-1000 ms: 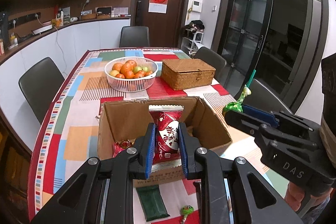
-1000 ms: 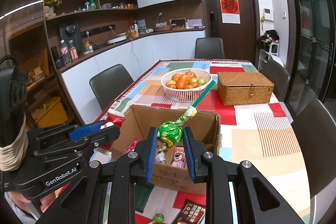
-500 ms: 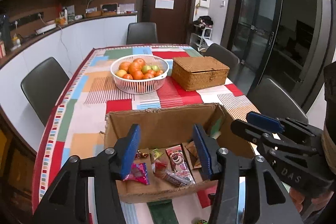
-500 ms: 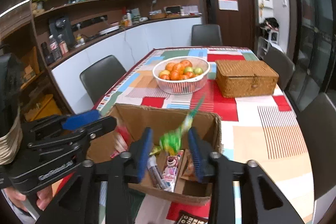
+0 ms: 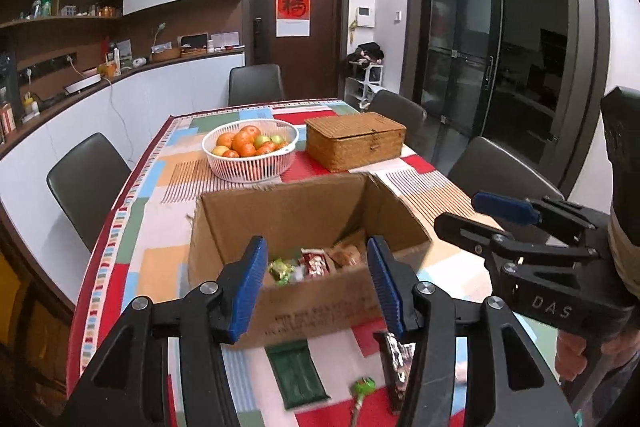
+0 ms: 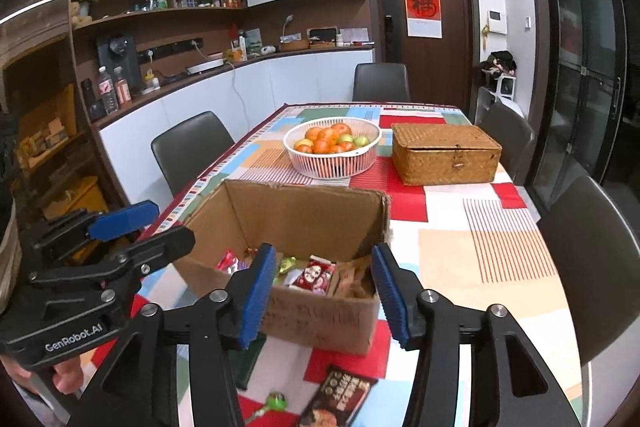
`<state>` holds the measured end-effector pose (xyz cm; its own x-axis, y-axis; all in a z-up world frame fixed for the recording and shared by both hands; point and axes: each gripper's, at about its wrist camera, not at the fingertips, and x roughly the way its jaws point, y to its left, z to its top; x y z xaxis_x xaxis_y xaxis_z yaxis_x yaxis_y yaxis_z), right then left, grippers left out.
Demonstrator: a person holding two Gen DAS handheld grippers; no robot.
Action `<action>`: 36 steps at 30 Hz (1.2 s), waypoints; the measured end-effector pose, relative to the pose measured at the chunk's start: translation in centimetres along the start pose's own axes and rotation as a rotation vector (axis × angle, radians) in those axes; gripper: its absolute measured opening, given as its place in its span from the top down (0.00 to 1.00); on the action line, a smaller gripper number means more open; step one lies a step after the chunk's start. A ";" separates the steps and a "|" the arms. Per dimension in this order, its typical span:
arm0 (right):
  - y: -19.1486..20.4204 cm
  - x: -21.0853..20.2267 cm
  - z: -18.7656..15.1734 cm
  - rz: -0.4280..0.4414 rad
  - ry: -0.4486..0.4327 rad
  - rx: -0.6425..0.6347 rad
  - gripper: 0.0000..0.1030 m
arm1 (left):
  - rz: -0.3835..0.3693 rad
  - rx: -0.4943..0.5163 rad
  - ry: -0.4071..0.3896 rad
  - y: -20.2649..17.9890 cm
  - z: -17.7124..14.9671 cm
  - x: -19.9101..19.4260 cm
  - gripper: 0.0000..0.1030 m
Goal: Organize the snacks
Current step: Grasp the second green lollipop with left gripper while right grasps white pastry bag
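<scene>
An open cardboard box (image 5: 288, 211) (image 6: 304, 207) stands on the patchwork tablecloth with several snack packets (image 5: 316, 261) (image 6: 314, 273) inside. My left gripper (image 5: 316, 279) is open and empty, just in front of and above the box. My right gripper (image 6: 324, 283) is open and empty at the box's near side; it also shows in the left wrist view (image 5: 480, 211). On the cloth in front of the box lie a dark green packet (image 5: 296, 375), a green lollipop (image 5: 362, 387) (image 6: 276, 401) and a dark snack packet (image 6: 340, 399) (image 5: 396, 359).
A white basket of oranges and apples (image 5: 250, 149) (image 6: 332, 145) and a shut wicker box (image 5: 354, 139) (image 6: 444, 153) stand behind the cardboard box. Dark chairs (image 5: 86, 183) (image 6: 592, 267) surround the table. A counter runs along the left wall.
Both grippers opened. The left let go of the red packet and the right let go of the green lollipop; both dropped into the box. Both grippers drew back slightly.
</scene>
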<state>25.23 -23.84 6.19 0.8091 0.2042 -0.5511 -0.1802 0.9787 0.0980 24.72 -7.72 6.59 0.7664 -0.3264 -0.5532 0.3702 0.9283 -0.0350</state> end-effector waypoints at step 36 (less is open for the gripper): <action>-1.8 0.2 -16.2 -0.116 0.476 -0.118 0.44 | -0.053 0.075 0.367 -4.4 -14.5 3.0 0.47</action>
<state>16.63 -25.91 -7.49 0.4877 0.0358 -0.8723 -0.1884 0.9799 -0.0652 17.73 -10.22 -6.99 0.5111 -0.2755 -0.8142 0.4521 0.8918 -0.0179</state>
